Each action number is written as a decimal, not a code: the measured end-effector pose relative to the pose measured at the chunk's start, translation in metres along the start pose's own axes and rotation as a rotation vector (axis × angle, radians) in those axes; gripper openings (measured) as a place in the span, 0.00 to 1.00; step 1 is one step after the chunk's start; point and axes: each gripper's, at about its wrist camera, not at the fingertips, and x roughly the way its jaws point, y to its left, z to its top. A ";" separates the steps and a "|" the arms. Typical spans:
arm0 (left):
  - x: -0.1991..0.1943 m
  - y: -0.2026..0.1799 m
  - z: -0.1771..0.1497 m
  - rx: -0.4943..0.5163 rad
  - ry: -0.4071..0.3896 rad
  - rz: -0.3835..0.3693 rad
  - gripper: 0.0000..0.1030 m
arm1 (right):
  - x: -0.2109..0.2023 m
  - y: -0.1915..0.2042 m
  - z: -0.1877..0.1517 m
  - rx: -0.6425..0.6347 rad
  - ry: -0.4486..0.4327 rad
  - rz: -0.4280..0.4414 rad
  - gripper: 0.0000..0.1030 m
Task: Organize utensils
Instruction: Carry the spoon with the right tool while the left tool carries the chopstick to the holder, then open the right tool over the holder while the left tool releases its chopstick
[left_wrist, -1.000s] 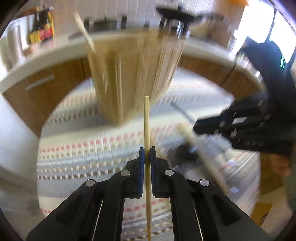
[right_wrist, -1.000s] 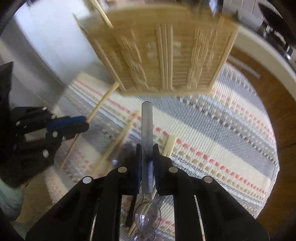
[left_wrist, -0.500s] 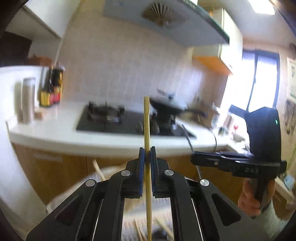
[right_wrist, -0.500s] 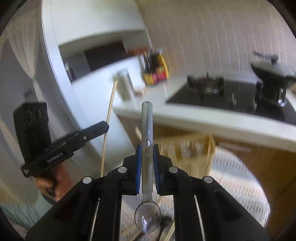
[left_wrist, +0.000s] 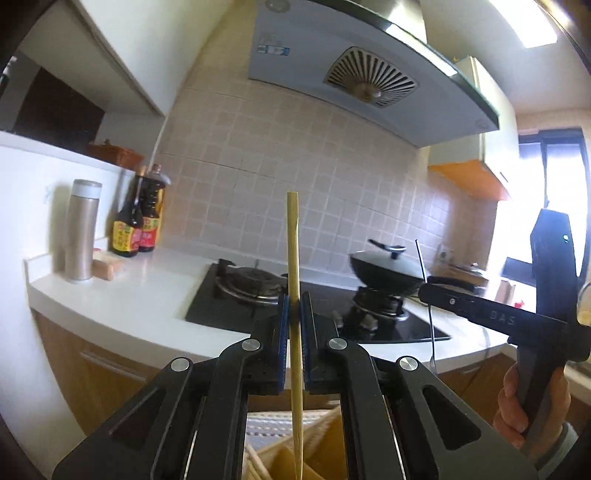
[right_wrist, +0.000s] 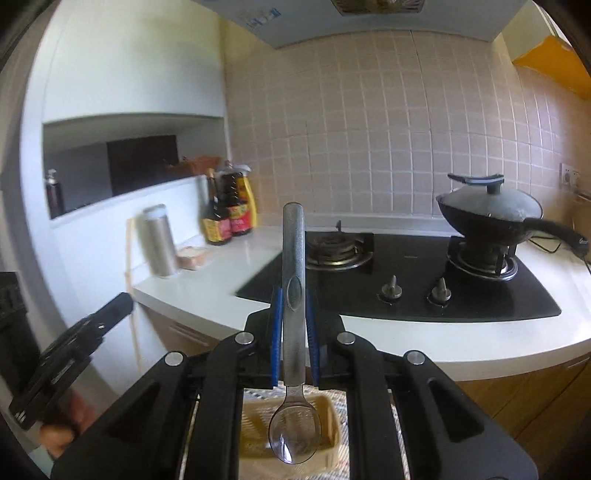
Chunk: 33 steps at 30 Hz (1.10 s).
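The left gripper (left_wrist: 294, 306) has its fingers closed tight on a wooden chopstick (left_wrist: 293, 258), which stands upright between the blue pads; its lower end runs down behind the gripper body and dips toward a woven basket (left_wrist: 325, 458) below, though how far in it reaches is hidden. The right gripper (right_wrist: 293, 299) is likewise clamped on a clear plastic spoon (right_wrist: 294, 332), handle up, bowl hanging down over a compartment of the same basket (right_wrist: 251, 424). Most of that basket is blocked by the black gripper frames, so I can't make out its dividers or what else lies inside beyond a few pale sticks at the left wrist view's bottom edge. A striped cloth (left_wrist: 266, 428) shows only as a sliver beneath it.

From the left wrist view, the right gripper appears side-on at the far right, with the spoon seen edge-on as a thin line and the holding hand (left_wrist: 517, 402) partly cut off. From the right wrist view, the left gripper sits blurred at the lower left, chopstick faint against the white wall.

Behind, the white surface (right_wrist: 207, 291) carries a steel flask (right_wrist: 159, 242), two sauce bottles (right_wrist: 229, 214) and a small pinkish pack (right_wrist: 194, 256). A lidded wok (right_wrist: 491, 210) sits on the black gas hob (right_wrist: 406, 295), under a range hood (left_wrist: 354, 70).
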 end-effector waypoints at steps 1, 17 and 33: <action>0.004 0.002 -0.006 0.003 -0.007 0.012 0.04 | 0.008 -0.004 -0.002 0.000 -0.002 -0.001 0.10; 0.031 0.022 -0.047 -0.028 0.006 0.006 0.04 | 0.058 -0.024 -0.047 0.031 0.010 0.005 0.10; -0.019 0.024 -0.050 -0.043 0.053 -0.060 0.35 | -0.004 -0.028 -0.064 0.089 0.044 0.076 0.44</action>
